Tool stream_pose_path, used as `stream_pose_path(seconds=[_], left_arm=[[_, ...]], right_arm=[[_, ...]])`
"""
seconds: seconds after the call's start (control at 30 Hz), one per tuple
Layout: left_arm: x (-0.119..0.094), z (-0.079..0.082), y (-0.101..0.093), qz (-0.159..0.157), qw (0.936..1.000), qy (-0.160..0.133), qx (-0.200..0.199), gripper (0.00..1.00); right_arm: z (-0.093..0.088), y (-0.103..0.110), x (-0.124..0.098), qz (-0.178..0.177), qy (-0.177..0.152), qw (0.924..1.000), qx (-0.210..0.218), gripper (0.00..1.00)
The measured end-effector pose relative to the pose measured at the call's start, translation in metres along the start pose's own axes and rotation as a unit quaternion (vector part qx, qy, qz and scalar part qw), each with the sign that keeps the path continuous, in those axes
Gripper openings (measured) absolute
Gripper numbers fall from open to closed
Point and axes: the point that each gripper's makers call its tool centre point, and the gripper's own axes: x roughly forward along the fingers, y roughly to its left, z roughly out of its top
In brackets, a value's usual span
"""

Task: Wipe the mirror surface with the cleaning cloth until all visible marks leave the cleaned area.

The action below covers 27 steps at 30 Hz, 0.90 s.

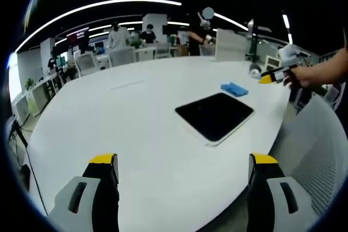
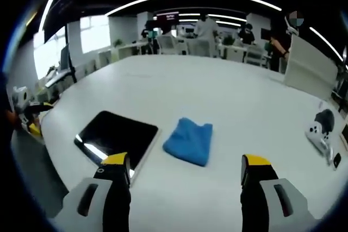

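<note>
On the white table (image 1: 136, 134) lies a dark rectangular mirror (image 1: 215, 116) with a pale rim, and a folded blue cleaning cloth (image 1: 234, 88) rests just beyond its far corner. My left gripper (image 1: 184, 169) hovers open over the near table edge, well short of the mirror. In the right gripper view the cloth (image 2: 188, 140) lies right of the mirror (image 2: 117, 137), a small gap between them. My right gripper (image 2: 186, 169) stands open just in front of the cloth, nothing between its jaws. A hand holds that right gripper (image 1: 267, 79) at the table's far right side.
A white mesh chair (image 1: 321, 150) stands off the table's right edge. A small white and grey device (image 2: 321, 131) lies on the table to the far right. The left gripper (image 2: 30, 117) shows beyond the table's left edge. People and desks (image 1: 130, 47) fill the background.
</note>
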Motion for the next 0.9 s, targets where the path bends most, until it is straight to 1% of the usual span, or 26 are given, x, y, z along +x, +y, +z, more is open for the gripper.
stream_pose_path(seconds=[0.1, 0.23, 0.33, 0.43, 0.57, 0.63, 0.73, 0.9], left_arm=[[0.000, 0.000, 0.002, 0.006, 1.0000, -0.001, 0.001, 1.00], [-0.001, 0.000, 0.002, 0.004, 1.0000, -0.002, 0.000, 1.00], [0.000, 0.000, 0.002, 0.002, 1.0000, -0.003, 0.000, 1.00], [0.000, 0.000, 0.002, 0.003, 1.0000, -0.002, -0.004, 1.00], [0.000, -0.001, 0.001, 0.001, 1.0000, 0.001, -0.001, 1.00], [0.000, -0.001, 0.002, 0.002, 1.0000, 0.002, -0.002, 1.00], [0.000, -0.003, 0.003, 0.005, 1.0000, 0.005, -0.004, 1.00], [0.000, -0.005, 0.005, 0.008, 0.9999, 0.011, -0.004, 1.00]], right_arm=[[0.003, -0.002, 0.011, -0.004, -0.002, 1.0000, 0.008, 0.77], [0.009, -0.005, 0.026, -0.014, -0.014, 0.9997, 0.014, 0.58], [0.009, -0.005, 0.036, -0.021, -0.012, 0.9996, 0.015, 0.47], [0.005, -0.004, 0.045, -0.026, -0.006, 0.9996, 0.012, 0.39], [-0.005, -0.006, 0.065, -0.027, 0.007, 0.9996, 0.011, 0.34], [-0.007, -0.009, 0.072, -0.030, 0.011, 0.9994, 0.011, 0.30], [-0.005, -0.014, 0.083, -0.037, 0.012, 0.9992, 0.014, 0.26], [-0.009, -0.015, 0.100, -0.032, 0.024, 0.9990, 0.018, 0.24]])
